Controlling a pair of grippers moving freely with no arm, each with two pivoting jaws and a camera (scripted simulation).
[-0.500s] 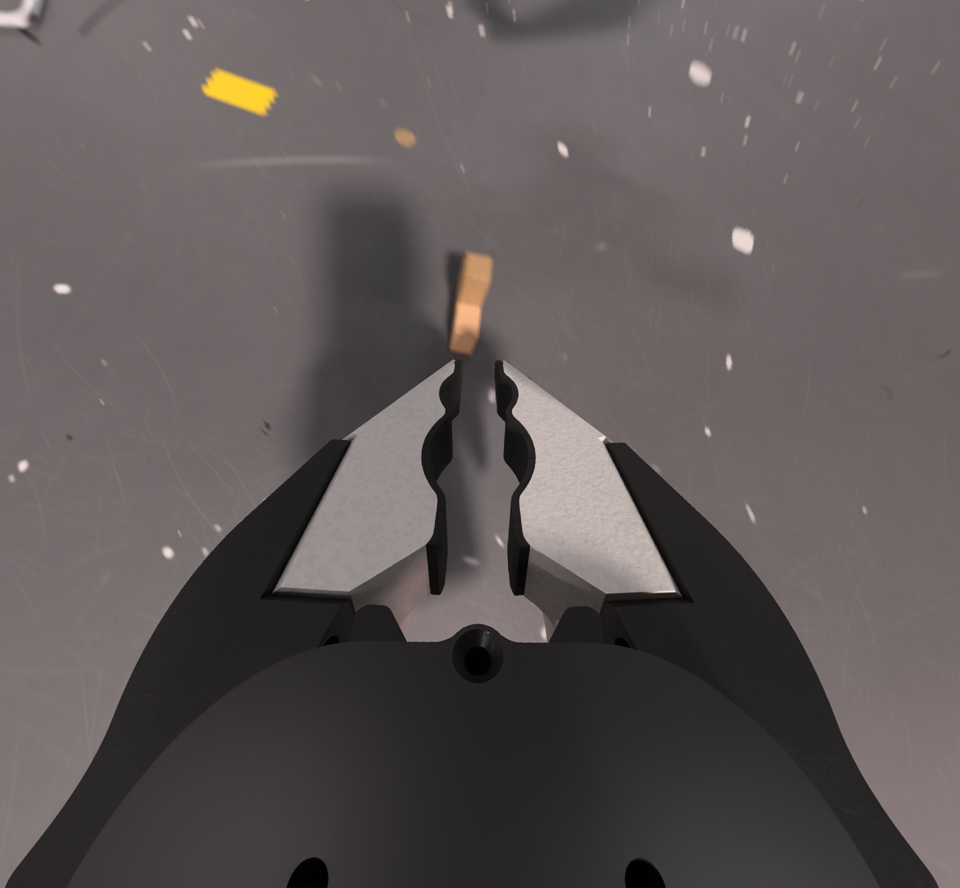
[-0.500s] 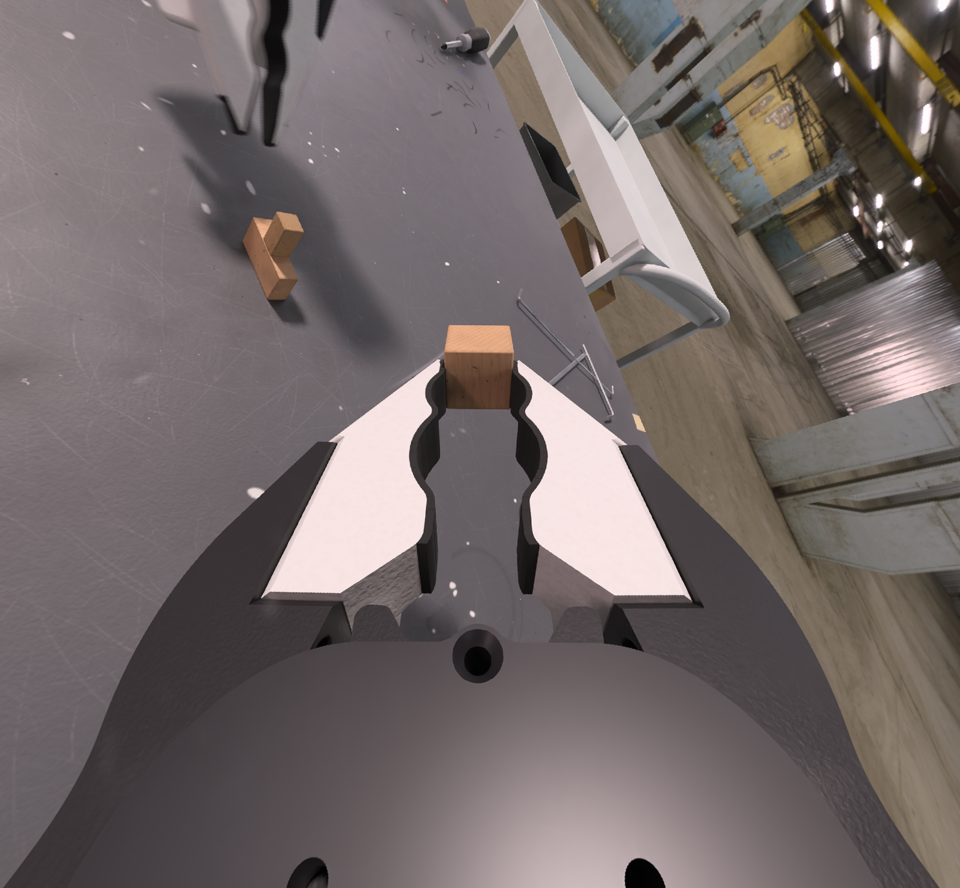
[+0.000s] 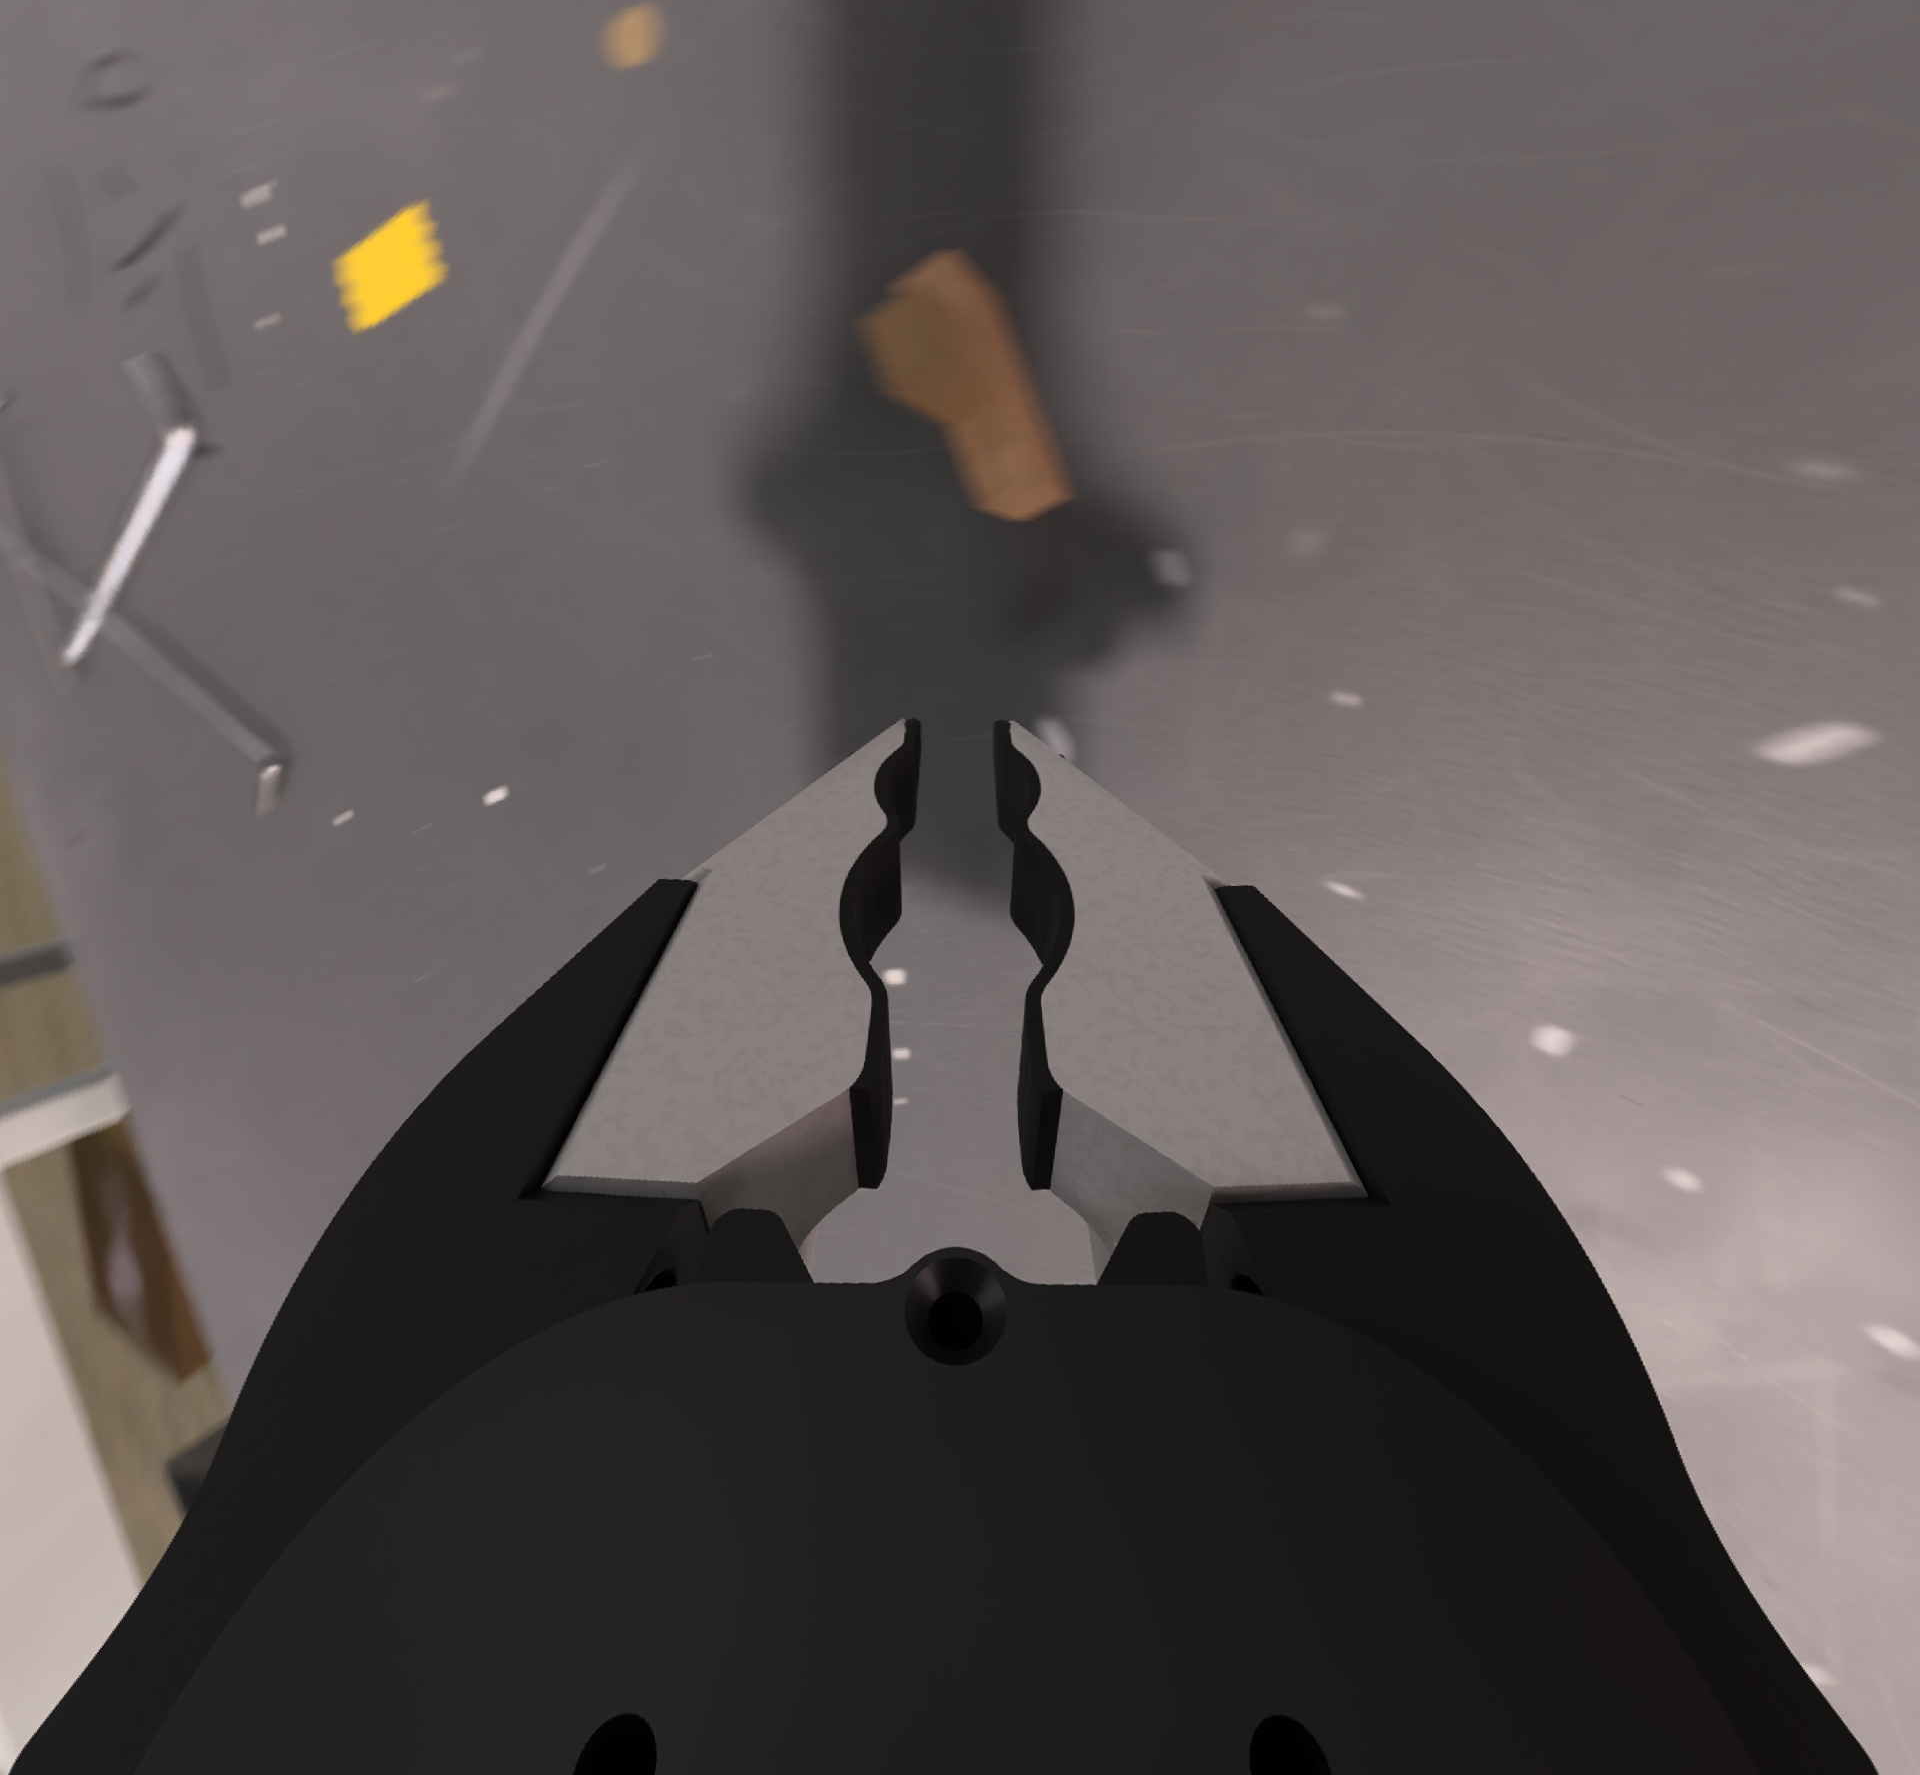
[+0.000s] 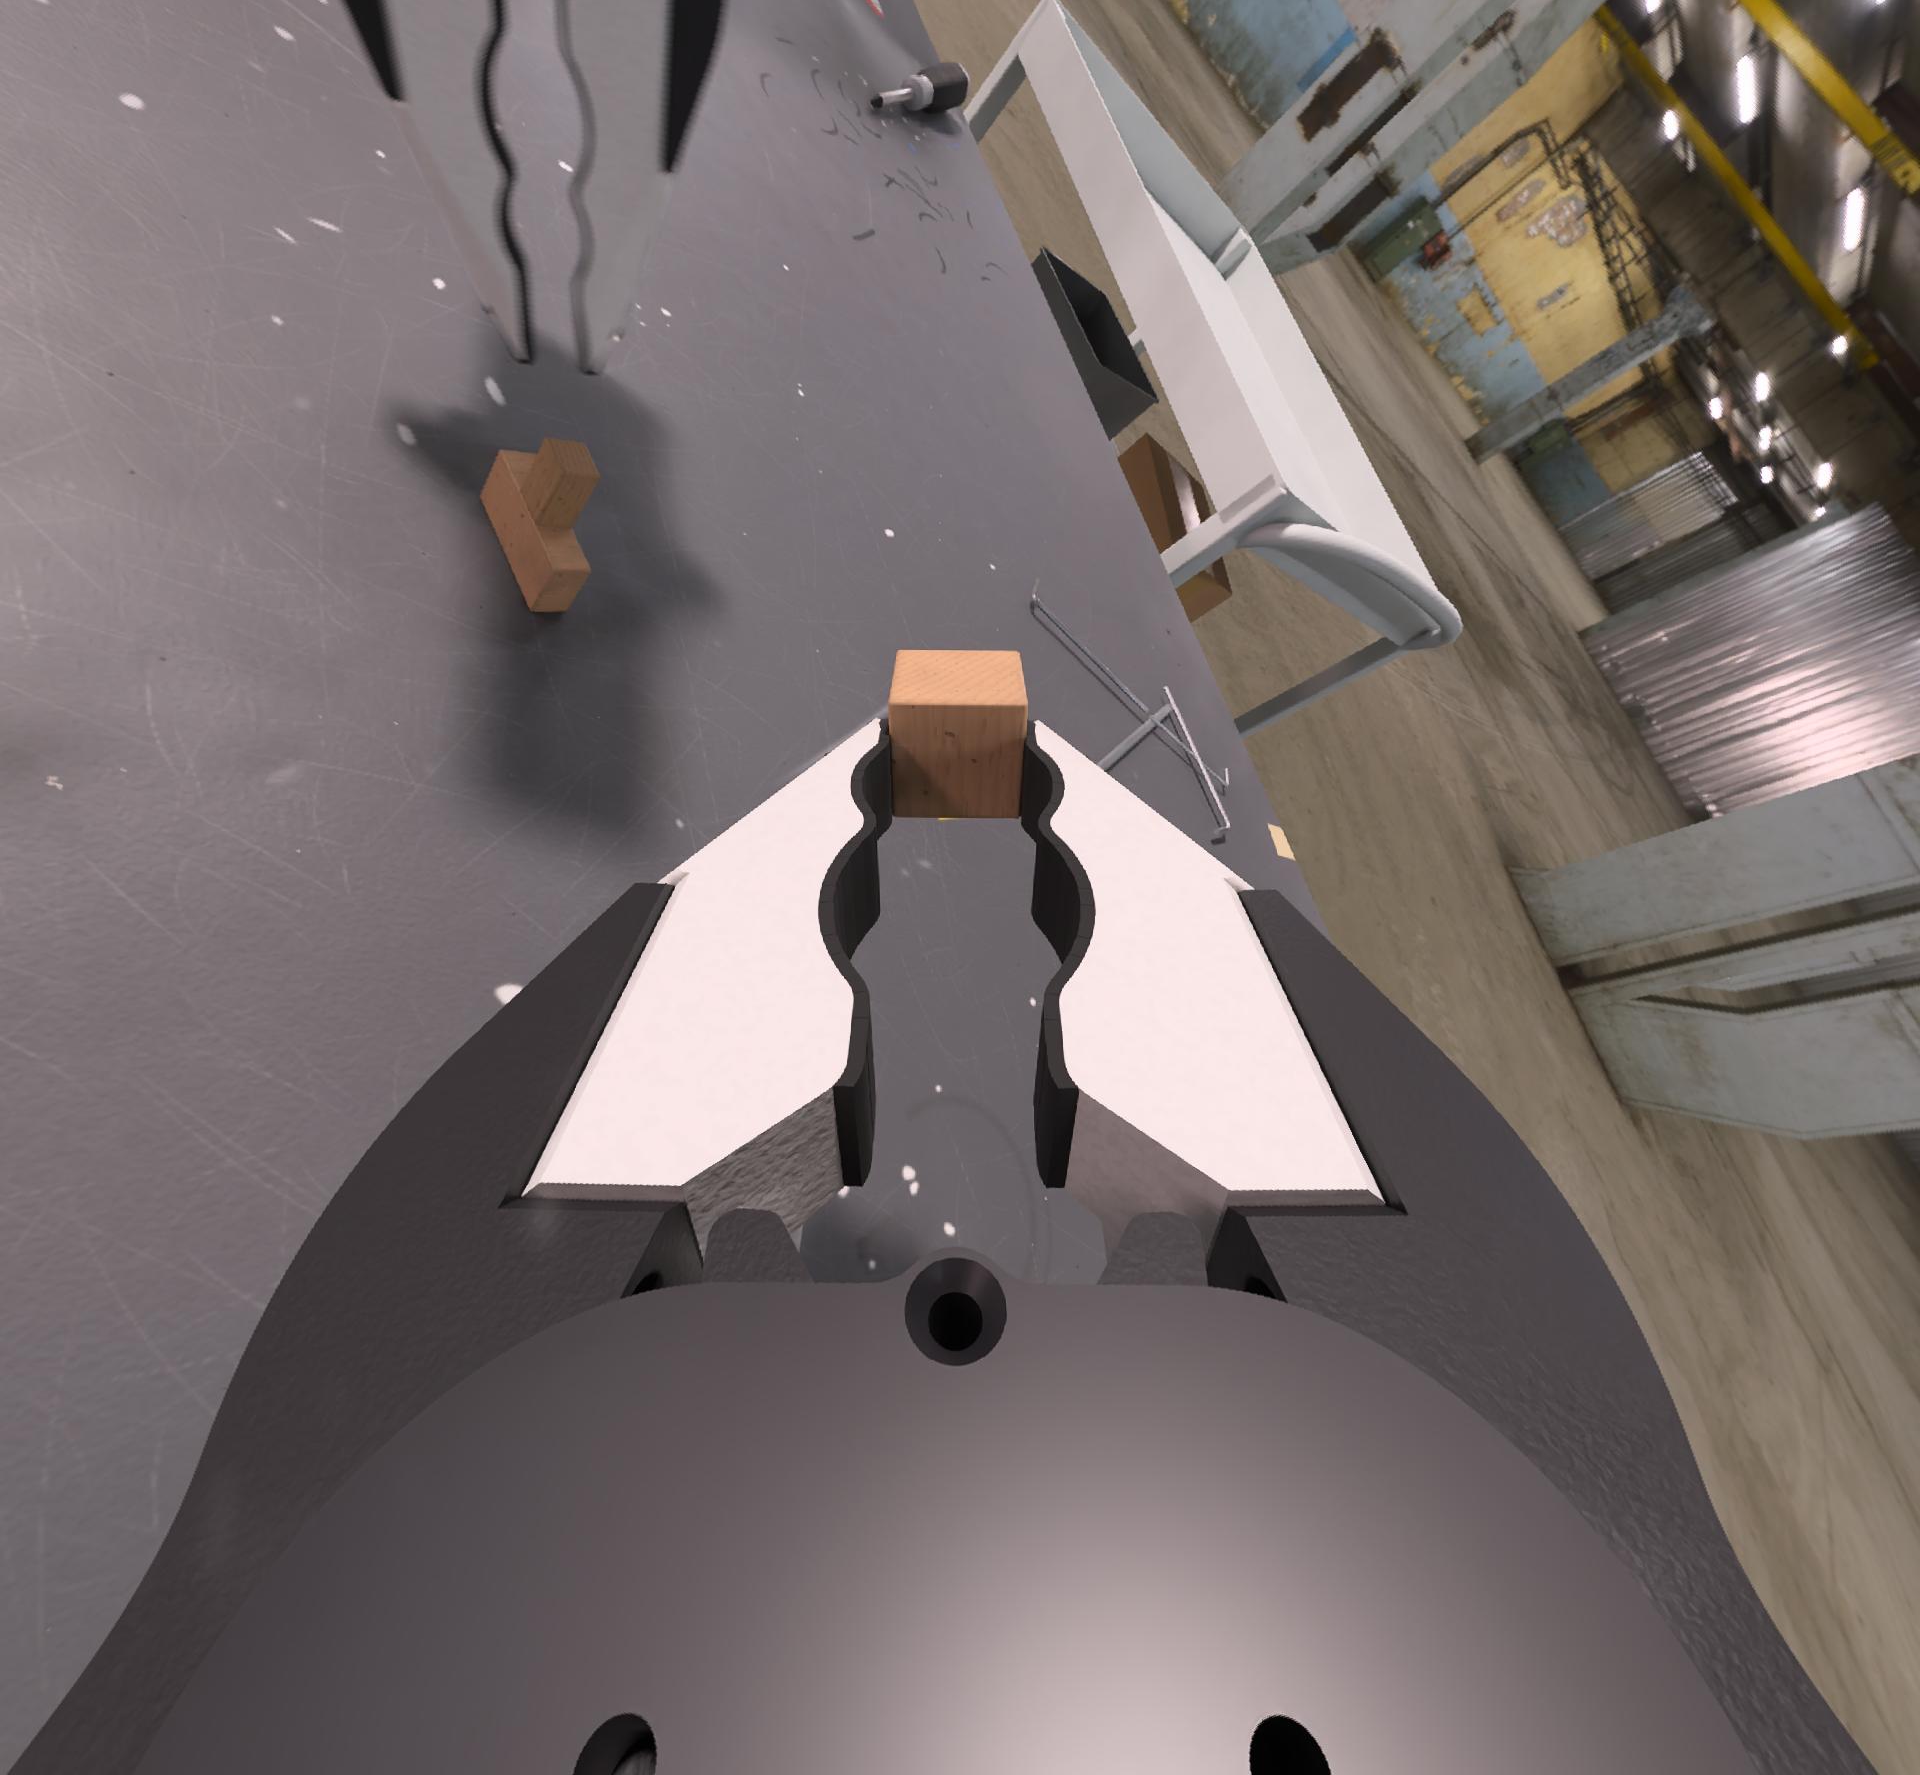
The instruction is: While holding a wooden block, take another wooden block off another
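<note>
My right gripper [image 4: 958,749] is shut on a light wooden cube [image 4: 956,738], held at its fingertips above the dark grey table [image 4: 208,790]. A small wooden block [image 4: 569,476] sits on a longer wooden block [image 4: 525,541] lying on the table to the left. The left gripper [image 4: 556,359] hangs just above and beyond this pair, fingers pointing down. In the left wrist view the pair [image 3: 961,385] is blurred and lies ahead of my left gripper [image 3: 956,733]. Its jaws are narrowly apart and hold nothing.
A yellow patch [image 3: 390,276] and thin metal rods [image 3: 156,520] lie on the table to the left. The table edge [image 4: 1195,686] runs close on the right, with metal rods [image 4: 1153,728] near it. A white chair [image 4: 1226,323] stands beyond the edge.
My left gripper has moved closer to the stacked blocks and turned, so they look larger and blurred. My right gripper still holds the cube in the same place.
</note>
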